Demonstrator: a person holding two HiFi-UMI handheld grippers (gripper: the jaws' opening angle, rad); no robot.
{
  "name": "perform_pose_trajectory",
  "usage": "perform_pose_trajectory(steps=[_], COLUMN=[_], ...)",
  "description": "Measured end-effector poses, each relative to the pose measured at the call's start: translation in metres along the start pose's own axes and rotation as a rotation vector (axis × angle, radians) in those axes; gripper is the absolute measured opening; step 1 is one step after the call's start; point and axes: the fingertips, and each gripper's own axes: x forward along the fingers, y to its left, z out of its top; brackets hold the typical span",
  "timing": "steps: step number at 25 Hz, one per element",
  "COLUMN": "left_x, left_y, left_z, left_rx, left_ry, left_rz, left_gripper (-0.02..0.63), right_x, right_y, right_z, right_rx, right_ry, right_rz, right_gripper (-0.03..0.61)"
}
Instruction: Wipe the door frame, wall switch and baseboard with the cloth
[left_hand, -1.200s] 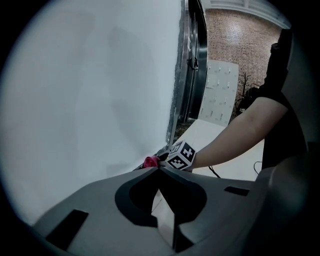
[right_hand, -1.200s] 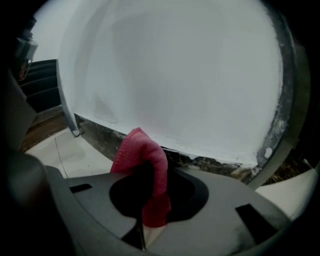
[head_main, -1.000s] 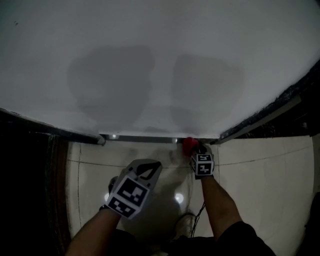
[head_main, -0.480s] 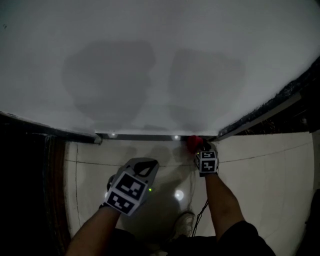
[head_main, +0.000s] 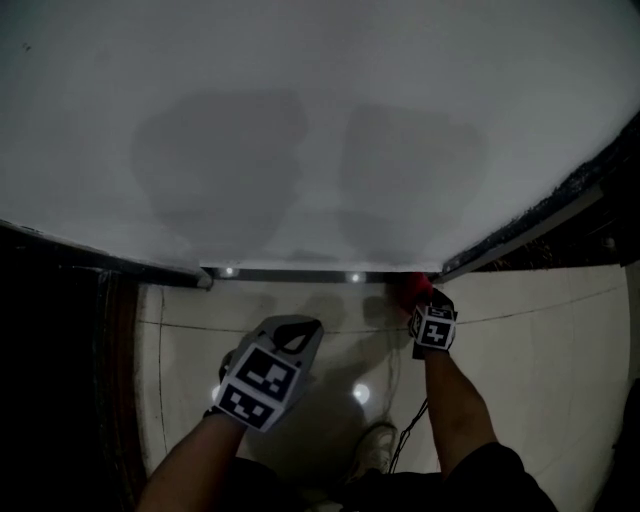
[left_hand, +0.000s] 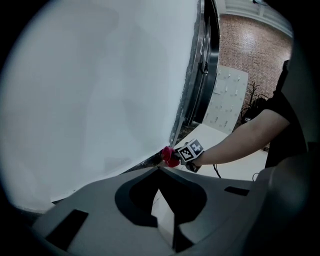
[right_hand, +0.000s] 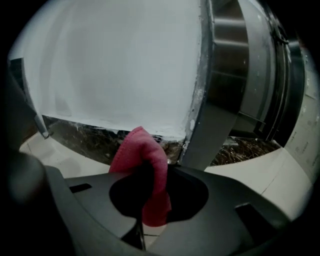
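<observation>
left gripper (head_main: 296, 336): low in the head view, over the floor (head_main: 540, 350), well back from the wall (head_main: 320, 130)
left fingers: closed tip to tip, nothing between them
right gripper (head_main: 423, 306): at about 2 o'clock from the left gripper, down at the foot of the wall
right fingers: clamped on the red cloth (right_hand: 145, 155), which bulges out above the tips and hangs below them
cloth position: pressed to the dark baseboard (right_hand: 85, 134) at its right end, just beside the metal door frame (right_hand: 220, 95), at 5 o'clock from the middle of the head view
baseboard: dark strip along the bottom of the white wall, with light glints on it
door frame: grey metal upright at 3 o'clock from the cloth in the right gripper view
person: both forearms in view; a shoe shows on the floor between them
</observation>
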Motion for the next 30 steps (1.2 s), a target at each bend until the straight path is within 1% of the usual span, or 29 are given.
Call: perform_pose_trajectory(steps=[1,3,5,7,8,11,13,16,18,20,23,26,28,30], left_x=[-0.002,-0.008,-0.014,-0.022,-0.026,-0.038,-0.047,-0.061,-0.07,-0.081,-0.1,-0.122,-0.136,-0.149], left_y=[0.001,0.003,0.004,0.006,0.007,0.011,0.018,0.027,0.03,0.032,0.036,0.044,0.049,0.054], left_z=[0.002,0.004,0.006,0.009,0.011,0.014,0.012,0.006,0.003,0.001,-0.004,-0.011,-0.018,-0.026], left_rx=[-0.002,-0.008,-0.02,-0.038,-0.049,-0.076,-0.088,-0.098,-0.105,-0.108,-0.101,-0.096,-0.1,-0.11], left_ry=[-0.006,-0.017,-0.031,-0.049,-0.058,-0.078,-0.077,-0.062,-0.058,-0.056,-0.044,-0.024,-0.009,0.003], left_rz=[0.002,0.001,-0.001,0.0,0.002,0.015,0.041,0.076,0.089,0.099,0.114,0.146,0.169,0.19], left_gripper=[0.003,0.003,0.003,0.003,0.003,0.003,0.003,0.003,0.003,0.003,0.003,0.003,0.003,0.003], right_x=[-0.003,-0.011,-0.019,-0.03,-0.037,-0.053,-0.061,-0.075,-0.082,-0.086,-0.085,-0.078,-0.071,-0.058], right_y=[0.006,0.027,0.057,0.095,0.114,0.173,0.223,0.306,0.352,0.389,0.434,0.471,0.489,0.5], right_z=[0.001,0.003,0.006,0.014,0.019,0.033,0.039,0.043,0.043,0.045,0.05,0.056,0.06,0.061], right_rx=[-0.045,-0.177,-0.327,-0.442,-0.47,-0.503,-0.526,-0.544,-0.537,-0.501,-0.417,-0.33,-0.287,-0.261], right_ry=[-0.003,-0.022,-0.061,-0.109,-0.133,-0.188,-0.213,-0.258,-0.26,-0.248,-0.225,-0.198,-0.179,-0.157], right_rz=[0.013,0.064,0.146,0.249,0.3,0.425,0.516,0.656,0.716,0.756,0.794,0.81,0.804,0.776], right_gripper=[0.06,0.06,0.06,0.06,0.06,0.06,0.06,0.06,0.06,0.06,0.06,0.06,0.06,0.06])
